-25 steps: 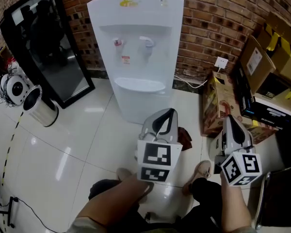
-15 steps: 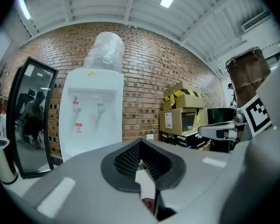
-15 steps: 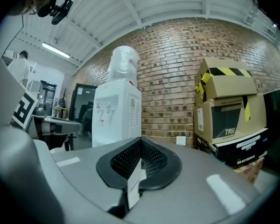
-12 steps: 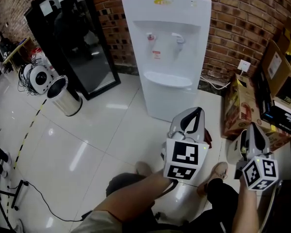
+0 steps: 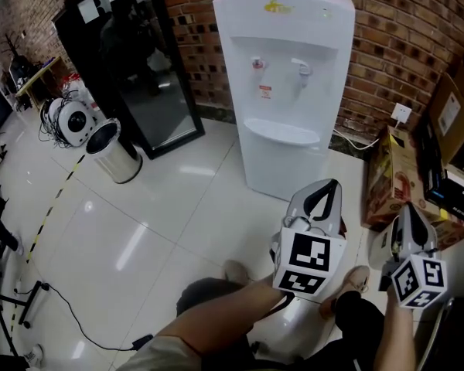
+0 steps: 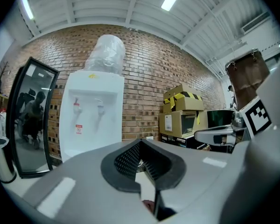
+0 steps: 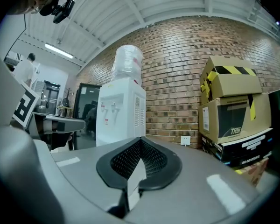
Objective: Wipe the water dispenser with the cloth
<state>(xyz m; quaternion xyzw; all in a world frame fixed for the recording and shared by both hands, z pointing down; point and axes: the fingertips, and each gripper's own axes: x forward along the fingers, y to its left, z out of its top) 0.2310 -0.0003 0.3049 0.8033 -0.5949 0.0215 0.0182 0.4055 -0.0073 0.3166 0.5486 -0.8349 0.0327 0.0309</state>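
You haven't begun wiping: your left gripper (image 5: 323,195) and right gripper (image 5: 408,216) hang near you, jaws closed on nothing, no cloth plainly in view, and the dispenser (image 5: 282,91) stands untouched at the far brick wall (image 5: 402,45).

cardboard box (image 7: 233,120) printed with what looks like "TASI", yellow logo (image 5: 276,7) on water dispenser (image 5: 286,153) illegible
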